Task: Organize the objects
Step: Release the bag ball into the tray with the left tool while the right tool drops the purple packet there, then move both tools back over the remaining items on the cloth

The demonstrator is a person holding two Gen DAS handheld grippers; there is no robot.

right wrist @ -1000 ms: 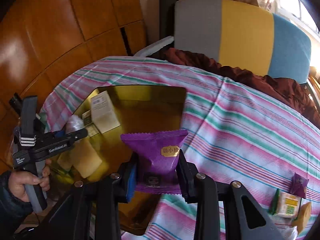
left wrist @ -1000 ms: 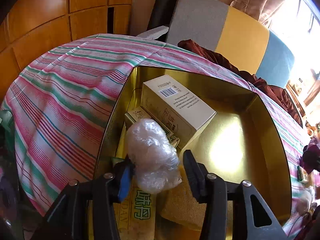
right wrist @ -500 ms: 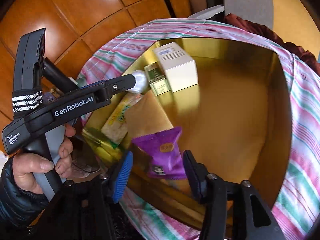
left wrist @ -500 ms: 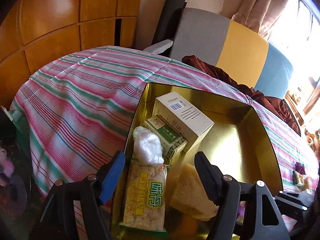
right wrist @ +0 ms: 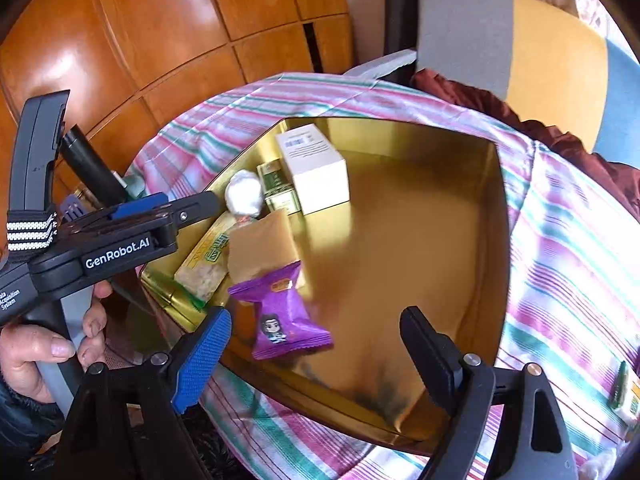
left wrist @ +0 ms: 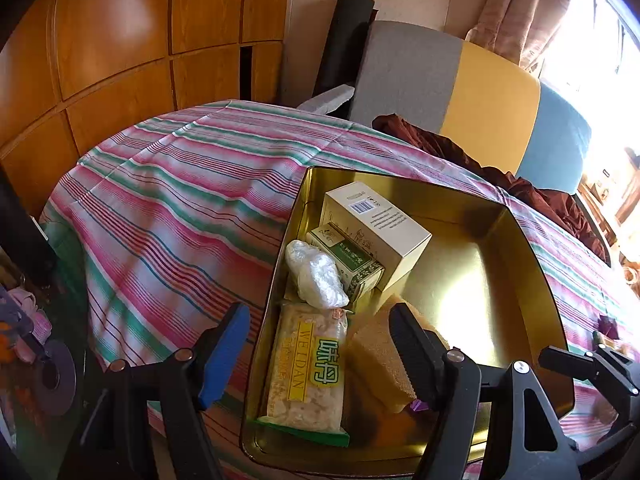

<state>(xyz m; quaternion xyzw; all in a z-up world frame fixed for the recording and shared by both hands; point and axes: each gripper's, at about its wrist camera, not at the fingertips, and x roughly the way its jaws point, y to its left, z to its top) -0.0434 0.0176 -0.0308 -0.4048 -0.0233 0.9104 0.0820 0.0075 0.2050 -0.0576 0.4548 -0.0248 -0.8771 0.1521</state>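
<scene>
Striped bedcover bears gold tin holding white box, purple packet; left tongs wide, right tongs opening, empty.

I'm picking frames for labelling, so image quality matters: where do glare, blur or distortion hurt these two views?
Left wrist view: the window blows out white, and a glare patch sits on the gold tray floor. Right wrist view: the purple snack packet and the white box are slightly motion-blurred, and the wood panelling shows bright sheen. Both views bend straight edges, fisheye style.
</scene>
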